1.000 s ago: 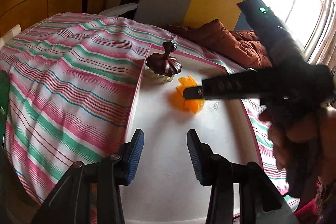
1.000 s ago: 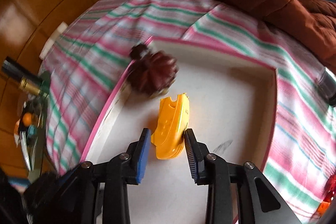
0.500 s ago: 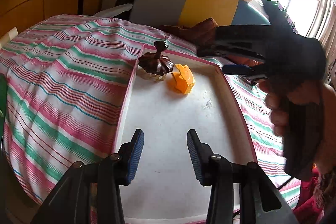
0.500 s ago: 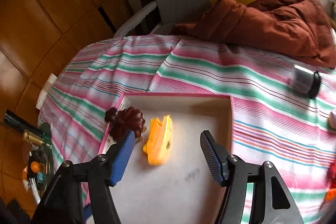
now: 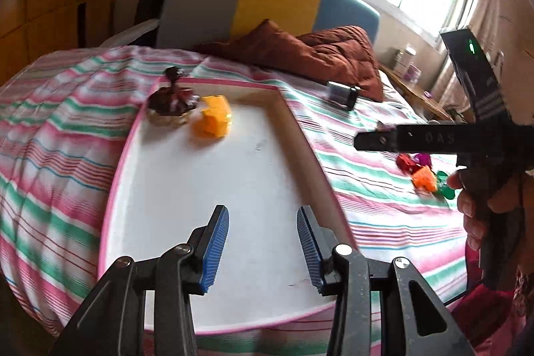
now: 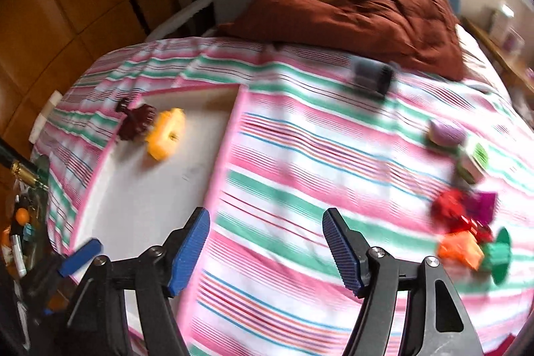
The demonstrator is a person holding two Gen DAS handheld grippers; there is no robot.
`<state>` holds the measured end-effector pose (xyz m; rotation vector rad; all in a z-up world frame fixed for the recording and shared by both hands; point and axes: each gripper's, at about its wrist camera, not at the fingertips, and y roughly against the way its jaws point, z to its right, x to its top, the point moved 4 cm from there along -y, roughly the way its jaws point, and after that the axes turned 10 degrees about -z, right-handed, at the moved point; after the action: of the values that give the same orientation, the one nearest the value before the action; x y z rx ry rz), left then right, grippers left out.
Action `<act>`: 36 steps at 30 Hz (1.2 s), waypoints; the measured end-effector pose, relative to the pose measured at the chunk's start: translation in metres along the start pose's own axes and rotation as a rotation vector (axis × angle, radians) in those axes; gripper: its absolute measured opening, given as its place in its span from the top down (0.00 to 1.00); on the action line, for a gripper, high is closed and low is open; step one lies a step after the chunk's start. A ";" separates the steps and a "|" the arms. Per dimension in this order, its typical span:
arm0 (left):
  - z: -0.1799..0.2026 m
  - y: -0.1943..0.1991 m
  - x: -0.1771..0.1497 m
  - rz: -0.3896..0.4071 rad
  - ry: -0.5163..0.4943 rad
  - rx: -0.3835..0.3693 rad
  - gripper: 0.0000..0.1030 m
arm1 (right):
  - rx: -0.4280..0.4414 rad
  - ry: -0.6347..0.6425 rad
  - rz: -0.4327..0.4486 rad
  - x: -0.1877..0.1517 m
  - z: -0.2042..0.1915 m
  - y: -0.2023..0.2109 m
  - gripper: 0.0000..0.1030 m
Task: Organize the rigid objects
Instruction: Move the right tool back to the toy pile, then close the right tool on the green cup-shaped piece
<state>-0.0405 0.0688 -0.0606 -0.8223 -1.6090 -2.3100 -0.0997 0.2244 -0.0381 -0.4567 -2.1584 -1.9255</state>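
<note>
Yellow piece: we see the yellow block [image 5: 213, 117] lying in the tray's far left corner, free of both grippers; in the right wrist view [image 6: 166, 133] its long axis runs from the far rim back toward us, tilted a little leftward.
Tray: the pink-rimmed white tray [image 5: 293, 129] holds two things only, the yellow block and a dark brown lidded dish [image 5: 172, 102] just beside it at the far left rim (we cannot tell whether they touch).
Dish: it sits upright, its knob pointing up.
Right gripper: the right gripper [image 6: 267, 251] hangs over the striped bedspread [image 6: 300, 155] just right of the tray's edge; its jaws have just been opening and stand wide apart with nothing between them.
Left gripper: the left gripper [image 5: 263, 247] is over the tray's near half, jaws parted, nothing between the blue pads [image 5: 213, 251].
Outside the tray: a heap of small coloured toys [image 6: 467, 232] lies on the bedspread to the right, well apart from the tray, with a purple piece [image 6: 445, 132] and a green-and-white box [image 6: 474, 162] beyond it.
Further out: a dark cylindrical object [image 6: 372, 75] lies on its side near a brown quilt [image 6: 367, 15].
</note>
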 end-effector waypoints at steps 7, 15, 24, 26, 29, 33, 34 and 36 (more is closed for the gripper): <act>0.033 0.005 -0.014 -0.010 -0.072 -0.046 0.58 | -0.127 -0.077 -0.019 -0.039 0.081 0.011 0.29; 0.062 0.008 -0.019 -0.033 -0.136 -0.062 0.58 | -0.343 -0.205 0.025 -0.060 0.188 0.035 0.17; 0.114 0.004 -0.021 -0.056 -0.251 -0.078 0.58 | -0.308 -0.281 -0.076 -0.068 0.253 0.005 0.19; 0.126 0.003 -0.022 -0.061 -0.273 -0.085 0.58 | -0.256 -0.322 -0.059 -0.071 0.259 0.005 0.27; 0.141 -0.002 -0.024 -0.077 -0.299 -0.094 0.58 | -0.089 -0.414 -0.052 -0.075 0.269 0.004 0.38; 0.153 -0.011 -0.025 -0.103 -0.301 -0.106 0.58 | 0.086 -0.560 -0.005 -0.083 0.289 0.010 0.38; 0.155 -0.013 -0.025 -0.109 -0.298 -0.113 0.58 | 0.164 -0.612 0.013 -0.085 0.294 0.012 0.38; 0.158 -0.016 -0.026 -0.116 -0.297 -0.116 0.58 | 0.302 -0.710 0.030 -0.092 0.304 0.010 0.38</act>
<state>0.0244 0.2155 -0.0484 -1.1771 -1.6892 -2.4760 0.0040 0.5186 -0.0989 -1.2466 -2.7637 -1.5106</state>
